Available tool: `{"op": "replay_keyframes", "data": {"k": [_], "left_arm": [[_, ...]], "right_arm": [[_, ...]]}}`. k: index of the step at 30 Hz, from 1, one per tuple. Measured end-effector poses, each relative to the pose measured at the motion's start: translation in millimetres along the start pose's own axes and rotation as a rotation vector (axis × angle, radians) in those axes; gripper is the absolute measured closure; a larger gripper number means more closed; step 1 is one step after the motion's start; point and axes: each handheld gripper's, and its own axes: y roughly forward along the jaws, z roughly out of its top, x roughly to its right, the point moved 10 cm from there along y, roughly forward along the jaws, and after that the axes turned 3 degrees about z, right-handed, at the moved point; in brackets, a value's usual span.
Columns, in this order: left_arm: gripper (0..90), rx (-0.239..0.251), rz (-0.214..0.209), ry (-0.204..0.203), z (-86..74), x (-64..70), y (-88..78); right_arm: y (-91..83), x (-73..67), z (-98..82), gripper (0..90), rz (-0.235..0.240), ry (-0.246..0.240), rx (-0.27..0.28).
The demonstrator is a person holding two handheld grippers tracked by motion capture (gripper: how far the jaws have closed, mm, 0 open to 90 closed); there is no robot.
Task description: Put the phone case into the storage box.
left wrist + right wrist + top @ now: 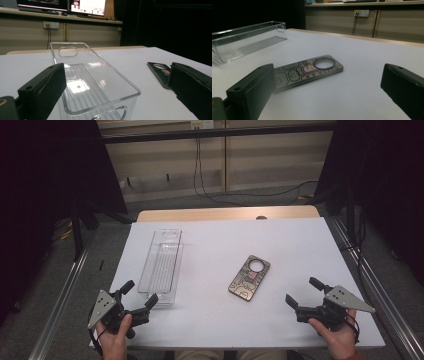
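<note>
Resting both hands at the near edge of the white tabletop (300, 240), we hold the left gripper (139, 297) and right gripper (303, 293) with fingers spread wide and gripping nothing. Our left one sits just beside the near end of the long clear plastic bin (162, 266); the flat dark phone case with a round camera hole and cartoon print (249, 277) lies between the two grippers, apart from the bin. Lying flush on the tabletop, that thin case could skid away if our fingers close too high, and a careless bump could shove the light bin.
</note>
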Motion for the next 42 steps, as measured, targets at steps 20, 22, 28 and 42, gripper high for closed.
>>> {"op": "replay_keyframes", "data": {"k": [20,22,28,42], "left_arm": [[1.9,-0.005,-0.005,0.001,-1.5,1.1,3.3],[1.9,-0.005,-0.013,0.003,-1.2,1.7,3.3],[1.9,-0.004,-0.005,0.003,-1.2,0.9,3.3],[1.9,-0.007,-0.019,0.004,-1.5,3.2,2.9]], "right_arm": [[22.8,-18.7,9.1,0.4,0.084,-0.031,0.022],[25.0,-18.9,10.8,0.4,0.081,-0.043,0.024],[34.3,-22.4,15.1,0.7,0.095,-0.070,0.029],[56.2,-35.5,23.6,1.2,0.141,-0.111,0.016]]}}
